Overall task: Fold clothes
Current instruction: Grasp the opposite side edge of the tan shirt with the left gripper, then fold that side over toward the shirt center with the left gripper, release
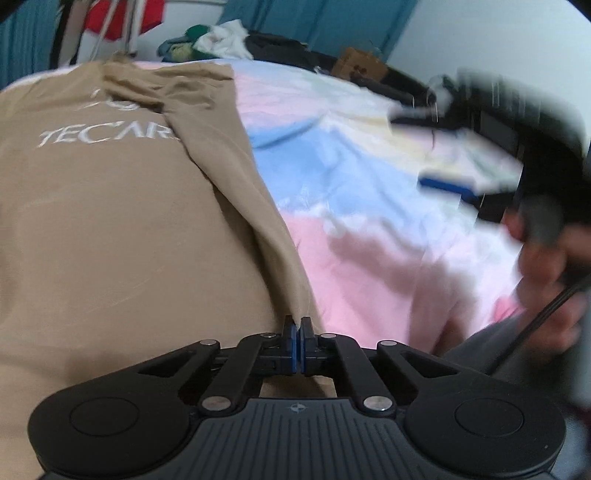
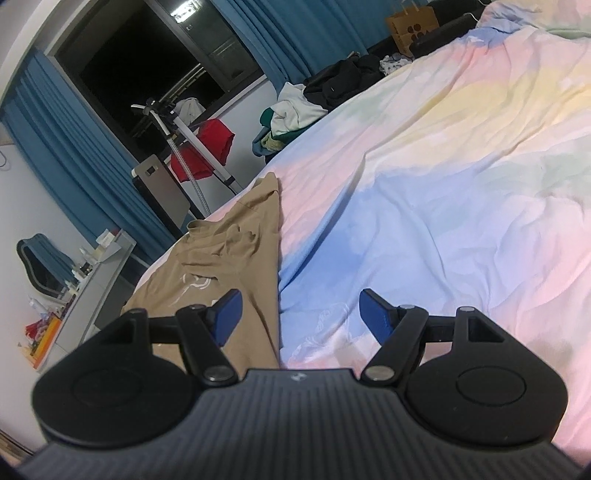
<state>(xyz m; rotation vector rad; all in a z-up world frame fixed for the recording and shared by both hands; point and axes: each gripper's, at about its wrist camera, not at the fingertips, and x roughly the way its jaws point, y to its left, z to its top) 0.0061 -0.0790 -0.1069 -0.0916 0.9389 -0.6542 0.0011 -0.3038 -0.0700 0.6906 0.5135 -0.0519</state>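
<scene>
Tan shirt (image 1: pixel 110 221) lengthwise on bed, collar at far end

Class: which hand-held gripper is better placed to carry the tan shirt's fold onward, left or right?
Probably left: the left hand-held gripper is shut on the tan shirt edge; the right hand-held gripper is open, empty.

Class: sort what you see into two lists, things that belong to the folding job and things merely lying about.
Job: tan T-shirt; left gripper, shut on its edge; right gripper, open; bedspread.

Lying about: clothes heap; red garment; paper bag.
</scene>
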